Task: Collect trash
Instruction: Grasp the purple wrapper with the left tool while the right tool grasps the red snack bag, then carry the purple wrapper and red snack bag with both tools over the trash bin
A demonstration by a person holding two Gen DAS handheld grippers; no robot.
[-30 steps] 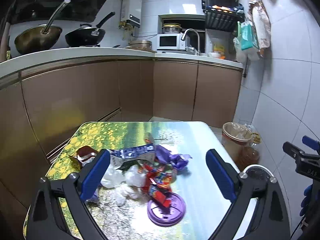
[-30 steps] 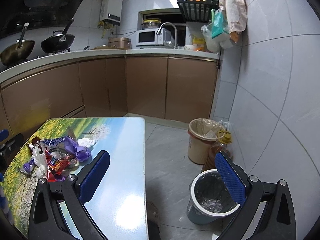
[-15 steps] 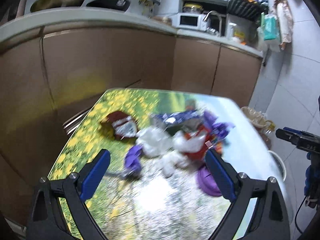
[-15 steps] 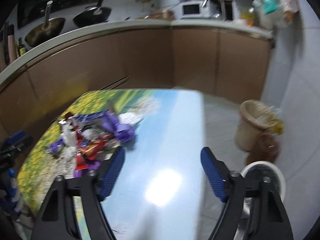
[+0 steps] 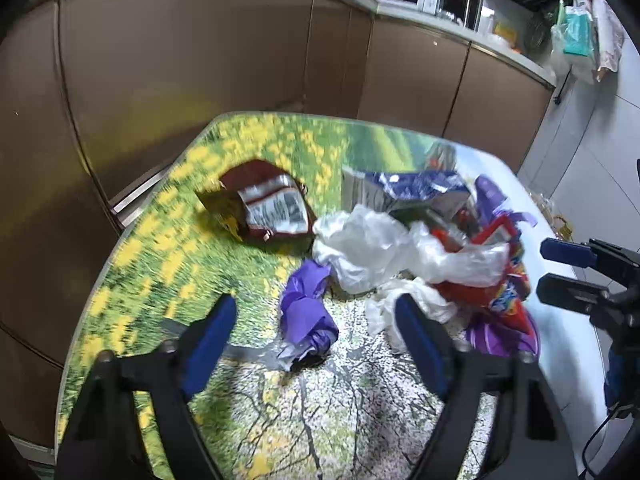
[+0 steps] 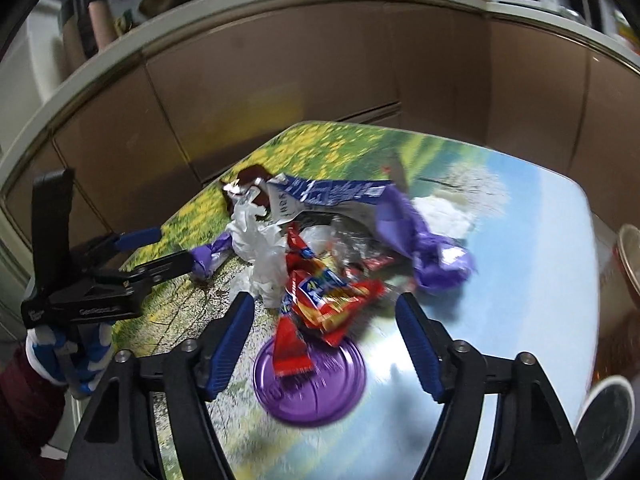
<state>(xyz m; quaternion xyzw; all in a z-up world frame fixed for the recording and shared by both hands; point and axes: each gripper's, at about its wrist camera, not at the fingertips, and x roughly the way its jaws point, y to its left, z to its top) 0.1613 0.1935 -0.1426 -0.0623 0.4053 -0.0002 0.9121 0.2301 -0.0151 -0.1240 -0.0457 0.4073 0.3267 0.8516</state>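
Between the blue pads of the left gripper [image 5: 316, 332] lies a crumpled purple wrapper [image 5: 306, 312] on the table, inside the gap but not pressed by either pad; the jaws are closing and grip nothing. Just beyond it sits a bunch of clear plastic [image 5: 372, 248], with a white crumpled tissue [image 5: 416, 304] beside the right pad. Farther back a dark red packet [image 5: 264, 204] lies apart to the left, and a blue and white wrapper [image 5: 412, 192] rests at the rear of the heap. Over on the other side, the right gripper [image 6: 326, 322] hangs above the same pile with its jaws opening slightly and wide apart; a red snack bag [image 6: 328, 292] lies in the gap between its pads, touched by neither. Partly under that bag is a round purple lid [image 6: 312, 384], flat on the table. Behind the bag a big purple wrapper [image 6: 424, 248] stretches to the right, and more clear plastic is bunched to the left. All of this trash is gathered near the middle of a table [image 6: 520, 240] printed with yellow flowers, a green field and blue sky. Brown cabinets [image 5: 180, 60] curve around the far side. At the table's right edge, on the floor, stand a white-rimmed bin [image 6: 608, 416] and a tan bin [image 6: 628, 256], both only partly in view. A hand in a blue and white glove [image 6: 68, 356] holds the left gripper's handle.
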